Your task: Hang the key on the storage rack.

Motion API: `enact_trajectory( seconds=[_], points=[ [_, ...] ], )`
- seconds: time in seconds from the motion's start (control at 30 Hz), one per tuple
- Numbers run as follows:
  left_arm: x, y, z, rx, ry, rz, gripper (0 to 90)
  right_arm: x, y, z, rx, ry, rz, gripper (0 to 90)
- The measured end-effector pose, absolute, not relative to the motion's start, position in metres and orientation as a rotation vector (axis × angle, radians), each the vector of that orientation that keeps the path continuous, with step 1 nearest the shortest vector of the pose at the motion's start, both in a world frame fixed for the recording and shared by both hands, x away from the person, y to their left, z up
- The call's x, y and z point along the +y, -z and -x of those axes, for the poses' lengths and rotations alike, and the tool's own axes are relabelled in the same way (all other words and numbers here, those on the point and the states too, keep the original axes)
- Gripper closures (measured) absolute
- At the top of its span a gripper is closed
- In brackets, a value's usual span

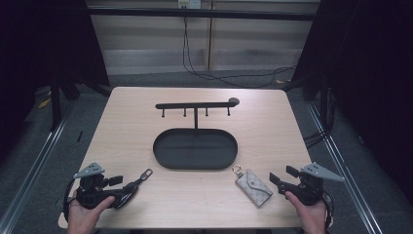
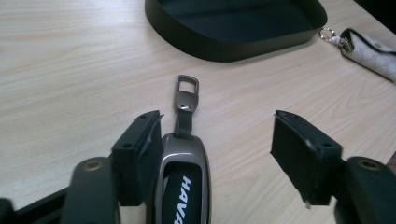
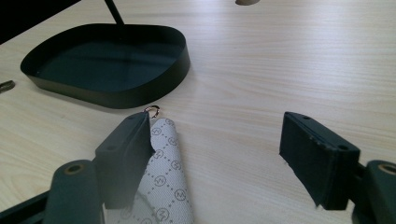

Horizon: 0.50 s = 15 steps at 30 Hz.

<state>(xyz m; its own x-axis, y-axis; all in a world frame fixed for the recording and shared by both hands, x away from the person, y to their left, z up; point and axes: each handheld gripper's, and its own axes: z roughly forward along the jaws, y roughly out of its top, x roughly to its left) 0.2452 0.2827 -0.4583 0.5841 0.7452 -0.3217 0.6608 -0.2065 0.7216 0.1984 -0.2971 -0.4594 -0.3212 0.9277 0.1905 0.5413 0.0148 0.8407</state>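
Note:
A dark car key fob (image 2: 182, 186) with a metal clasp (image 2: 187, 88) lies flat on the table between the jaws of my left gripper (image 2: 217, 121). It rests against the left pad, and the right pad stands well clear, so the gripper is open. From above, the fob (image 1: 134, 186) sticks out ahead of the left gripper (image 1: 124, 189). A grey patterned key pouch (image 3: 166, 172) with a small ring (image 3: 152, 111) lies beside the left jaw of my right gripper (image 3: 215, 123), which is open. In the high view the pouch (image 1: 253, 187) sits just left of the right gripper (image 1: 281, 174).
A black oval tray (image 1: 160, 156) stands mid-table with a post and a hook bar (image 1: 195, 105) above it. Its wall (image 2: 224, 44) is just beyond the fob, and its wall (image 3: 116, 93) is just beyond the pouch. Cables lie on the floor behind the table.

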Motion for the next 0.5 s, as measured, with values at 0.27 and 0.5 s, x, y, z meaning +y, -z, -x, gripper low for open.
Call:
enact_trajectory(
  seconds=[0.27, 0.5],
  points=[
    [0.276, 0.458, -0.255, 1.164, -0.149, -2.063, 37.0, -0.299, 0.462, -0.203, 1.901, -1.211, -1.549, 24.4],
    [0.266, 0.452, -0.264, 1.147, -0.127, -2.137, 34.5, -0.299, 0.462, -0.201, 1.909, -1.218, -1.546, 25.6]
  ],
)
